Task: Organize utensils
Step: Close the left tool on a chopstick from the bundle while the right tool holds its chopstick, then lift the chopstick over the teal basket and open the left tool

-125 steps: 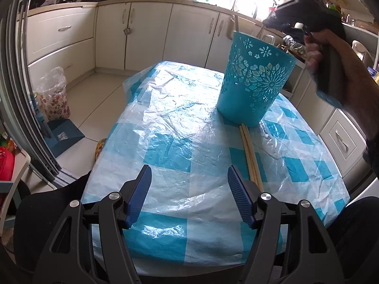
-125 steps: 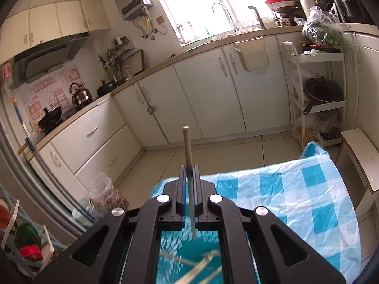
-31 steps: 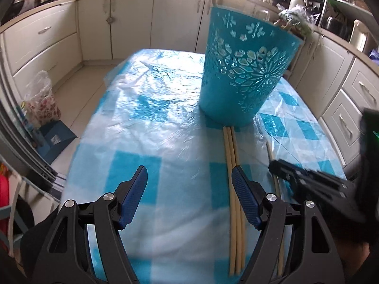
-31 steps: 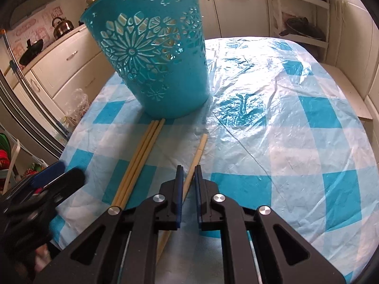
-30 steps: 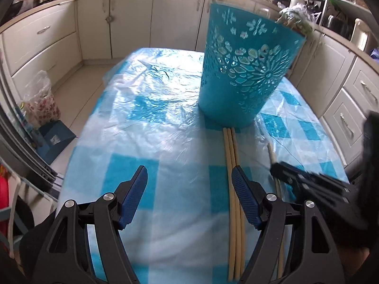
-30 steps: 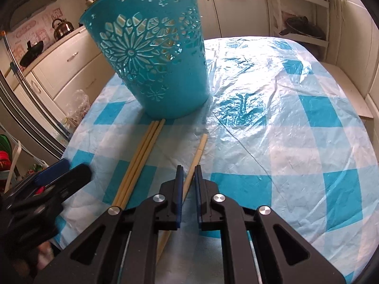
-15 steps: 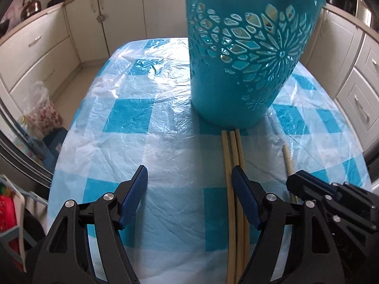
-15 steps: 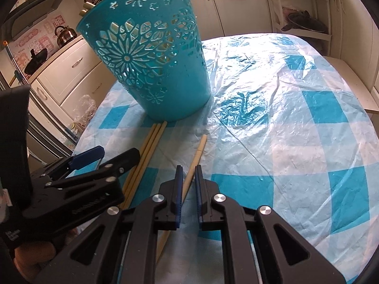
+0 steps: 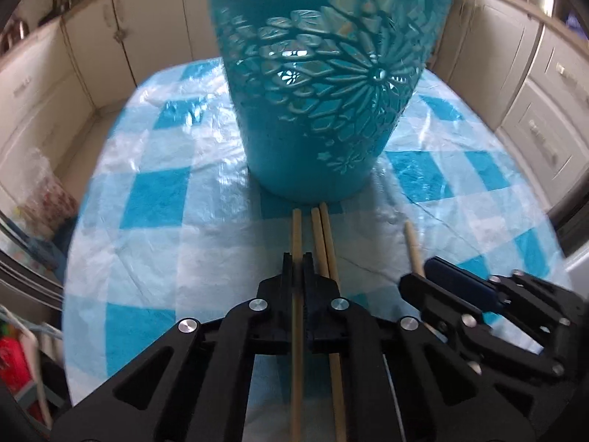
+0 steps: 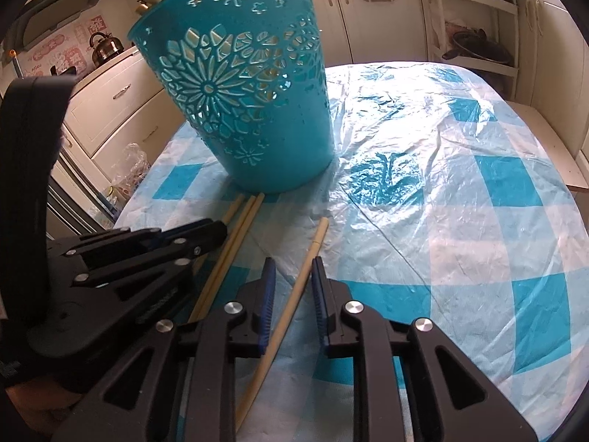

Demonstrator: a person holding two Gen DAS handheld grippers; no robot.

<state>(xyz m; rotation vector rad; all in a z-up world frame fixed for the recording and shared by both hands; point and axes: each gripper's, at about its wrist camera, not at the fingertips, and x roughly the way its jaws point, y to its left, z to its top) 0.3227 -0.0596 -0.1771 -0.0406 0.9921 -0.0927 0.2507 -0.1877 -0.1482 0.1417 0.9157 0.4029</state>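
Observation:
A teal cut-out basket (image 9: 324, 73) stands on the checked tablecloth (image 9: 154, 199), also in the right wrist view (image 10: 250, 84). Wooden chopsticks lie in front of it. My left gripper (image 9: 296, 258) is shut on the leftmost chopstick (image 9: 296, 235); two more chopsticks (image 9: 325, 235) lie just right of it. My right gripper (image 10: 292, 269) is open, its jaws either side of a separate chopstick (image 10: 311, 254) on the cloth. That chopstick (image 9: 412, 246) and the right gripper (image 9: 438, 276) show at the right of the left wrist view. The left gripper (image 10: 206, 232) shows at the left of the right wrist view.
White kitchen cabinets (image 10: 114, 103) surround the table. A shelf rack with a pan (image 10: 478, 48) stands at the far right. A plastic bag (image 9: 44, 191) sits on the floor to the left. The table edge (image 10: 578, 258) curves round on the right.
My left gripper has moved forward and closed on the leftmost chopstick. My right gripper has opened around the separate chopstick. The basket looms closer.

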